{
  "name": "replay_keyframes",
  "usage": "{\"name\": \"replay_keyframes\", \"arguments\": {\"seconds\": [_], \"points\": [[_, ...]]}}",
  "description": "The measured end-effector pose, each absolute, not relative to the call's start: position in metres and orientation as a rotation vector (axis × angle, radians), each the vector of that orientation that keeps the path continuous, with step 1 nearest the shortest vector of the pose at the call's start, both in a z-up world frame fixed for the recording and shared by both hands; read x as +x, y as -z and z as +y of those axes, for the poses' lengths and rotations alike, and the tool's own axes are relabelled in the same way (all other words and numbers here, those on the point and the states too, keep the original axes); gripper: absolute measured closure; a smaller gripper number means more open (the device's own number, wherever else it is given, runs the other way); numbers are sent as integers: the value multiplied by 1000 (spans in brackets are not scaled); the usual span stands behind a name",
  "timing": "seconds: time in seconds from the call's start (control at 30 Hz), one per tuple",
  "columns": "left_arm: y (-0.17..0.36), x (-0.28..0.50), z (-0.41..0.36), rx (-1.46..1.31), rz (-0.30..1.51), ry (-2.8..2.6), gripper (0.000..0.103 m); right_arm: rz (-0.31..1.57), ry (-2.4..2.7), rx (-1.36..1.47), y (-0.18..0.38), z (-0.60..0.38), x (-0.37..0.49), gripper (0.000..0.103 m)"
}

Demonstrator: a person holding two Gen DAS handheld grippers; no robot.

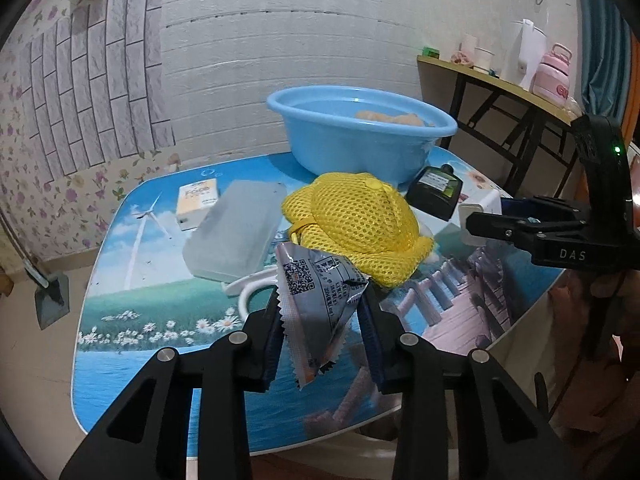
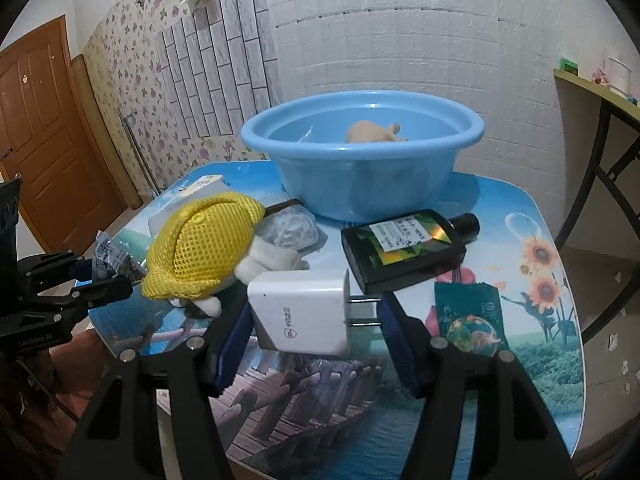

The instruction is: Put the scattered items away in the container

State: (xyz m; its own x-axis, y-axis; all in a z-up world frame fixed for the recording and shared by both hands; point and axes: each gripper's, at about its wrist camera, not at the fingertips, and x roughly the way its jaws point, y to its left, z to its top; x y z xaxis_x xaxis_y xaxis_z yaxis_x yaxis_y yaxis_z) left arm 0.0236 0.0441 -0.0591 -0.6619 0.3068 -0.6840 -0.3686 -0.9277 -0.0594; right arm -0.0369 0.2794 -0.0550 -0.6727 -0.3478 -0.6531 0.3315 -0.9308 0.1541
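Gripping, left gripper (image 1: 320,320): a crinkled silver foil sachet (image 1: 316,296) with saw-tooth edges is clamped between the blue pads, lifted off the table (image 1: 132,300).
Right gripper (image 2: 316,320): a smooth white charger block (image 2: 300,312) with two metal prongs is clenched across its length.
Container: a round, glossy blue plastic basin (image 2: 360,184) is set beyond both grippers, with a tan soft item inside.
Ahead of left gripper: a yellow mesh hat (image 1: 360,220) on a plush toy; a frosted rectangular box (image 1: 236,232) is placed left of it.
Ahead of right gripper: a flat dark bottle (image 2: 404,252) is laid on its side.
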Motion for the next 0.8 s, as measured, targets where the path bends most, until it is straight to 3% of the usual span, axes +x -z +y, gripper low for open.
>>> {"name": "replay_keyframes", "arguments": {"seconds": [0.8], "points": [[60,27,22,-1054,76,-2616,69,-32,2558,1038,62,276,-35,42]]}}
